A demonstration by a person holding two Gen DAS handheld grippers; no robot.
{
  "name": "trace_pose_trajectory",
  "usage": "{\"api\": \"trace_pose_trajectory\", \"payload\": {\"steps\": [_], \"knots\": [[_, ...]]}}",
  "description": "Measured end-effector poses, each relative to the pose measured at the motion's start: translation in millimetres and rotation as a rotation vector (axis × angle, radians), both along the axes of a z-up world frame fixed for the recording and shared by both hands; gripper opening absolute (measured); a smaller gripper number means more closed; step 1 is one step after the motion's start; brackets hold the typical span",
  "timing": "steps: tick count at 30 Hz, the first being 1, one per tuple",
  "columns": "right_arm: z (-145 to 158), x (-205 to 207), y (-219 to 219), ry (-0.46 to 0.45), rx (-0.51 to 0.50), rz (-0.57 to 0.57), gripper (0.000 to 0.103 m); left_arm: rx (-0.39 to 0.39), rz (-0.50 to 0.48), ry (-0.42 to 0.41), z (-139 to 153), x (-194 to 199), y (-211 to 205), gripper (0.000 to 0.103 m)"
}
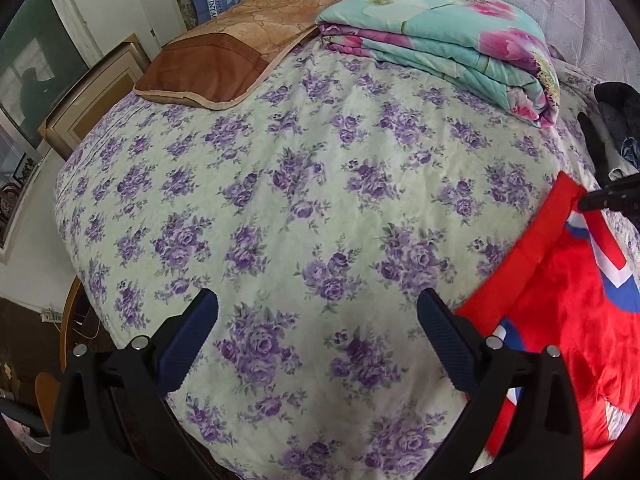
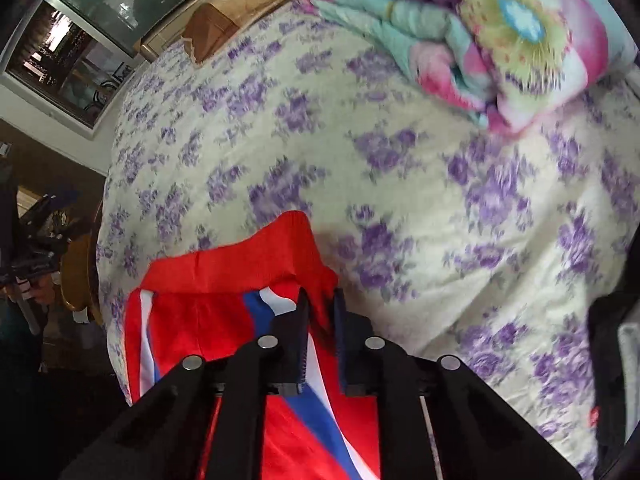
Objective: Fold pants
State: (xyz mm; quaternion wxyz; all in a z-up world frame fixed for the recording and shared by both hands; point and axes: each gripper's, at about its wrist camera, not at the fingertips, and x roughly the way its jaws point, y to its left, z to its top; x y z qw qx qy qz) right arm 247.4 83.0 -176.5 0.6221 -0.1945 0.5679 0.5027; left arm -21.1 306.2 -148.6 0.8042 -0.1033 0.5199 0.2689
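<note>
Red pants (image 1: 560,320) with blue and white side stripes lie on a bed with a purple-flowered cover (image 1: 300,200), at the right edge of the left wrist view. My left gripper (image 1: 318,304) hangs open above bare cover, just left of the pants, with nothing between its blue pads. In the right wrist view the red pants (image 2: 224,320) lie below the camera, and my right gripper (image 2: 322,304) is shut on their ribbed red waistband edge. That right gripper's tip (image 1: 600,200) shows in the left wrist view, pinching the pants' top corner.
A folded turquoise quilt (image 1: 448,44) with pink flowers lies at the far right of the bed, a brown pillow (image 1: 240,52) at the far left. Dark clothes (image 1: 616,128) sit at the right edge. A wooden nightstand (image 1: 96,92) and a round wooden stool (image 2: 80,276) stand beside the bed.
</note>
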Motion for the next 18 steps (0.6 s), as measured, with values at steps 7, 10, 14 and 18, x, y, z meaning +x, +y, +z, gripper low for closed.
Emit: {"api": "trace_pose_trajectory", "payload": {"steps": [7,10,14,18], "knots": [[26,-5,73,-0.193,-0.012,0.156,0.01,-0.012,-0.001,-0.015,-2,4,14,0.098],[-3,0,94,-0.269,-0.129,0.083,0.045,-0.008,-0.019,-0.013,-1,5,16,0.098],[19,9,69,-0.234,-0.018,-0.092,0.045,-0.024,-0.097,-0.039,5,14,5,0.098],[61,-10,-8,-0.206,0.076,-0.236,0.059,-0.104,-0.263,-0.08,8,31,-27,0.098]]}}
